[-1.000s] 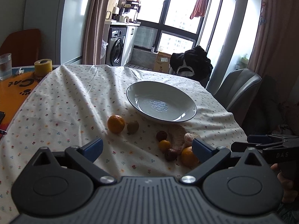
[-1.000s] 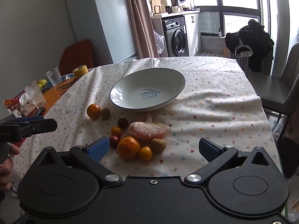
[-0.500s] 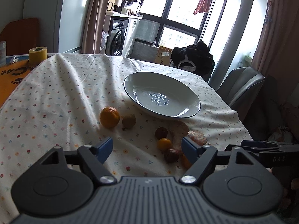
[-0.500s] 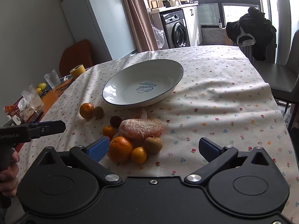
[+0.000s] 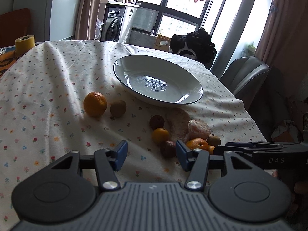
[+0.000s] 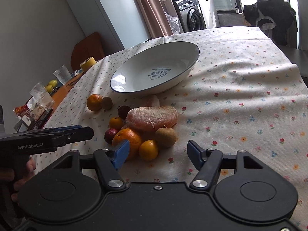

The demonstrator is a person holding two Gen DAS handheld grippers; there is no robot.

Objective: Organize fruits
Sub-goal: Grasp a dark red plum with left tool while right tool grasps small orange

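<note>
Fruits lie heaped (image 6: 142, 132) on the floral-clothed bench (image 6: 240, 96), just before the empty white round ceramic plate (image 6: 154, 71). Both the left claw (image 5: 151, 155) and right claw (image 6: 157, 152) hover nearby, jaws apart, gripping nothing.

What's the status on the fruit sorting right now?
Left tongs and right tongs open, empty. Fruit pile on tablecloth, plate empty. Nothing blocking.

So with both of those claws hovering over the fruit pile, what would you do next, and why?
Probably ease the right gripper forward around the small orange fruit and close. Its jaws stand open, that fruit lies nearest between them, and the white plate holds nothing yet.
</note>
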